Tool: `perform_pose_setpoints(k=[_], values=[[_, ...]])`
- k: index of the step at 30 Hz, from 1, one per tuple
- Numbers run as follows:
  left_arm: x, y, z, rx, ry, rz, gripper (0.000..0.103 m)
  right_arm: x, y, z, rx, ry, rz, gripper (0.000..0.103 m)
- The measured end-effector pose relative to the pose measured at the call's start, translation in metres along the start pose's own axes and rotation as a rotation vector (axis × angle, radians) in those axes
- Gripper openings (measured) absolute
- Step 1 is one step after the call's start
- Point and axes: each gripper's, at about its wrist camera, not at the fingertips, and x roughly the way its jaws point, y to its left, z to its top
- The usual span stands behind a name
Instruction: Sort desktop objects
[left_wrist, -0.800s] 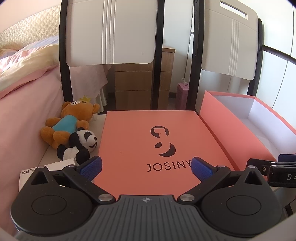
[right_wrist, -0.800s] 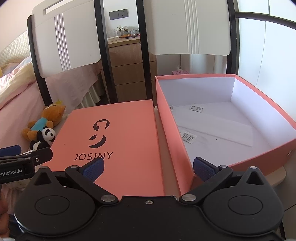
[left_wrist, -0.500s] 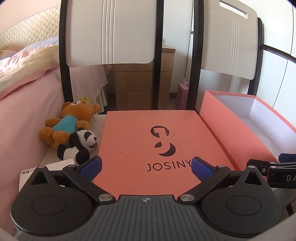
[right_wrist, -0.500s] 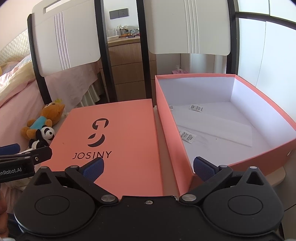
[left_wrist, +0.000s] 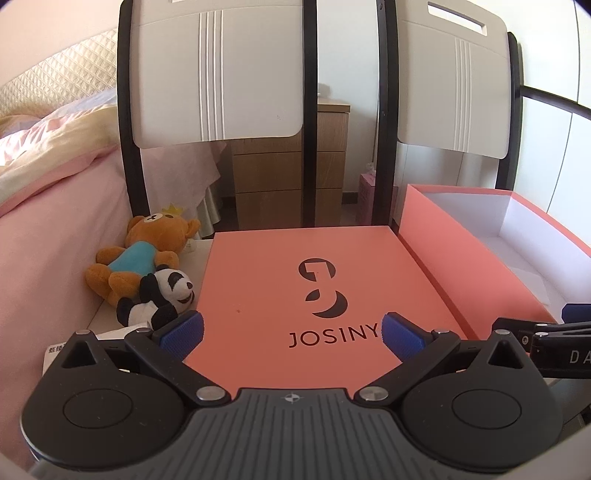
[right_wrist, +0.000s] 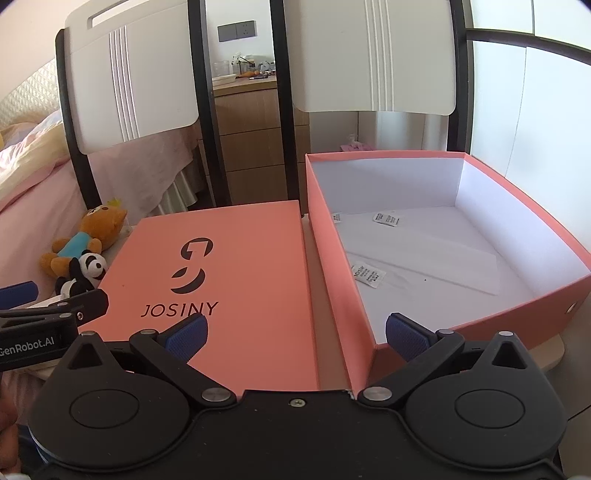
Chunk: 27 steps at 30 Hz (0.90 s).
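Observation:
A brown teddy bear in a blue shirt (left_wrist: 144, 254) lies at the table's left edge, with a small panda plush (left_wrist: 162, 295) against it; both also show in the right wrist view, the bear (right_wrist: 88, 236) and the panda (right_wrist: 85, 273). A salmon box lid marked JOSINY (left_wrist: 295, 280) lies flat in the middle (right_wrist: 236, 273). The open salmon box (right_wrist: 458, 258) stands to its right, holding only paper and small packets. My left gripper (left_wrist: 291, 332) is open and empty over the lid's near edge. My right gripper (right_wrist: 295, 336) is open and empty over the box's near left corner.
A pink bed (left_wrist: 48, 229) borders the table on the left. Two white chair backs (left_wrist: 218, 70) with black posts stand behind the table, a wooden drawer unit (left_wrist: 288, 173) beyond them. A paper label (left_wrist: 55, 350) lies by the panda.
The right wrist view has shifted slightly, so the lid and box sit a little differently in frame. The left gripper has hardly moved. Both grippers stay open.

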Motion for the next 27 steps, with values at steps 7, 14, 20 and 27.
perform_pose_setpoints(k=[7,14,20,27], values=[[0.0007,-0.0011,-0.0024,-0.006,0.007,-0.012,0.103,0.0001,0.0014,0.0,-0.008,0.0,-0.011,0.103],[-0.0019,-0.0044,-0.0068,-0.006,0.01,-0.011,0.103,0.0003,0.0026,0.0008,-0.008,-0.001,-0.014,0.103],[-0.0029,-0.0052,-0.0082,-0.003,0.008,-0.016,0.103,0.0011,0.0032,0.0017,-0.012,-0.003,-0.022,0.103],[-0.0027,-0.0038,-0.0087,-0.007,0.013,-0.015,0.103,0.0011,0.0045,0.002,-0.02,-0.003,-0.02,0.103]])
